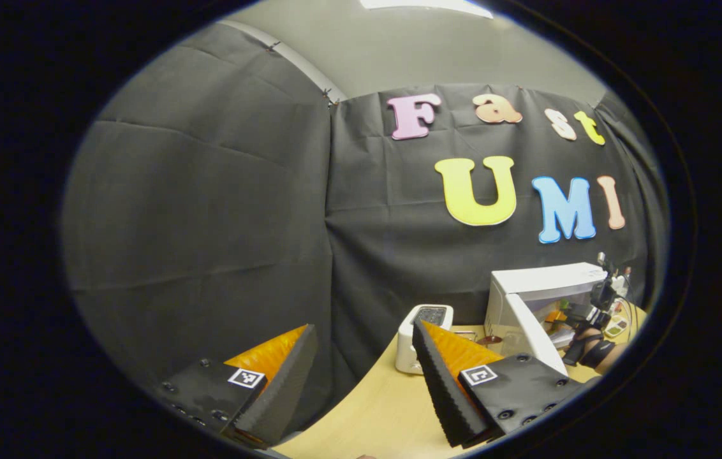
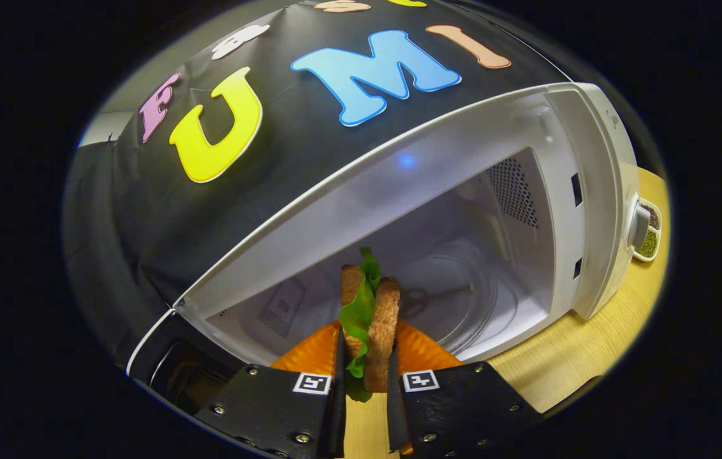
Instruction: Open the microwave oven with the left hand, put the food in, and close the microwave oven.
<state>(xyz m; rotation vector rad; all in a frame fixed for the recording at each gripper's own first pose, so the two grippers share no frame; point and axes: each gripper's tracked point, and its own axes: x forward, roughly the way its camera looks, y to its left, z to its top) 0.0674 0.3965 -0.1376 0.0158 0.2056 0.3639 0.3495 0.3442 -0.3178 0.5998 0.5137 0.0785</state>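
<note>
in the left gripper view, your left gripper [image 1: 361, 363] was held up above the near edge of a pale wooden table [image 1: 367, 408], its two fingers spread wide apart with nothing between them. past its right finger stood a small white toaster [image 1: 421, 338] on the table, and just beyond that, to the right, a white boxy microwave oven [image 1: 543, 296] with its door [image 1: 530, 331] swung open toward you. at the mouth of the microwave oven you could see your right hand [image 1: 594, 347], in a dark glove or strap, holding the other gripper up to the opening. some small items sat on the table behind that hand, too small to make out. in the right gripper view, your right gripper [image 2: 366, 357] was clamped on a sandwich of two brown bread slices with green lettuce [image 2: 370, 312], both fingers pressing on its sides so that it stood on edge between them. the sandwich was at the front of the microwave oven's opening, with the white inside of the oven and its round glass turntable [image 2: 463, 299] behind it. whether it had crossed the threshold was hard to tell. the oven's dark-windowed door hung open at the lower left of that view. a small tray [image 2: 648, 233] with green and dark contents sat on the table just beside the oven's far side.
</note>
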